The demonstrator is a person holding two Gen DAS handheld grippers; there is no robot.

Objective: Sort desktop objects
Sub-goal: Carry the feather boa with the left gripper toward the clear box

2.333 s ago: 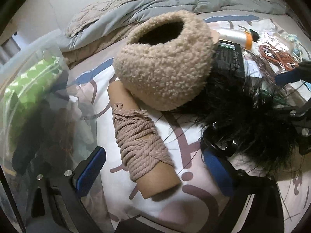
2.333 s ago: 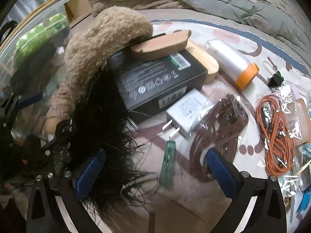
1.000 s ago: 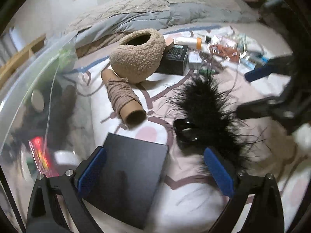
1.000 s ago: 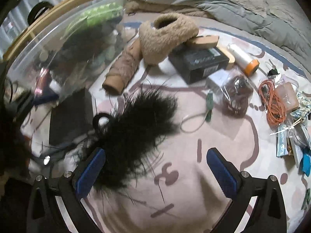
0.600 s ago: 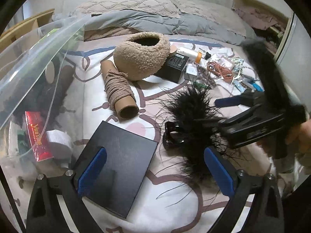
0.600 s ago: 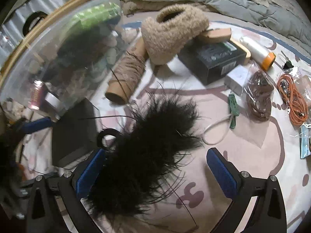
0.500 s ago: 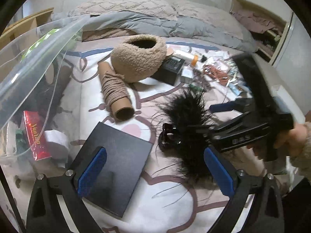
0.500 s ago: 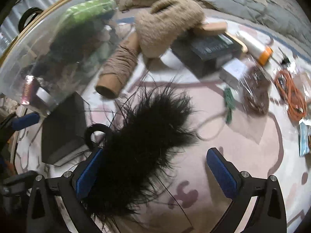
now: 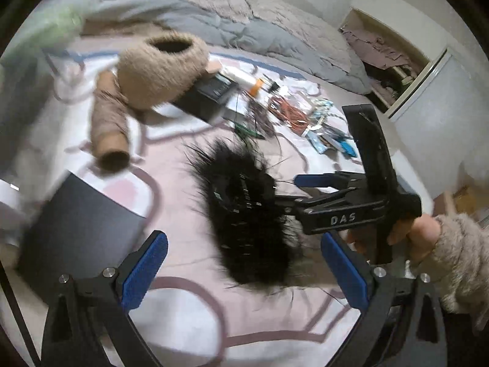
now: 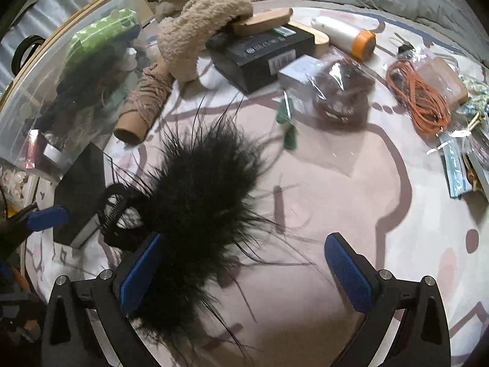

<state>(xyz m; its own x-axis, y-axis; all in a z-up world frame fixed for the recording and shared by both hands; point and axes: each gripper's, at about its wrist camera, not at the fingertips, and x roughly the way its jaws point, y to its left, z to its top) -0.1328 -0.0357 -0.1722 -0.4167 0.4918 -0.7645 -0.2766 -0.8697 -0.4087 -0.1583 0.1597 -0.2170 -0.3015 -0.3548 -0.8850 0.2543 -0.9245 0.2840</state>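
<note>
A black feathery hair clip [image 10: 201, 192] lies on the patterned bedsheet, its black clip end [image 10: 114, 211] to the left. It also shows in the left wrist view [image 9: 244, 214]. My right gripper [image 10: 244, 272] is open, with the feathers over its left finger [image 10: 139, 272]. In the left wrist view the right gripper [image 9: 308, 192] reaches into the feathers from the right. My left gripper [image 9: 244, 272] is open and empty, close in front of the clip. A flat black box [image 9: 82, 223] lies by its left finger.
A clear plastic bin [image 10: 70, 85] with sorted items stands at the left. A fuzzy beige hat [image 10: 198, 27], a cord-wrapped tube [image 10: 143, 104], a black carton [image 10: 262, 52], an orange cord [image 10: 418, 98] and bagged small items [image 10: 342, 94] lie further back. A grey quilt [image 9: 244, 30] lies behind.
Both grippers have pulled back from the pile toward the near side. The feathery clip has come along with the right gripper. The left wrist view has swung to the right.
</note>
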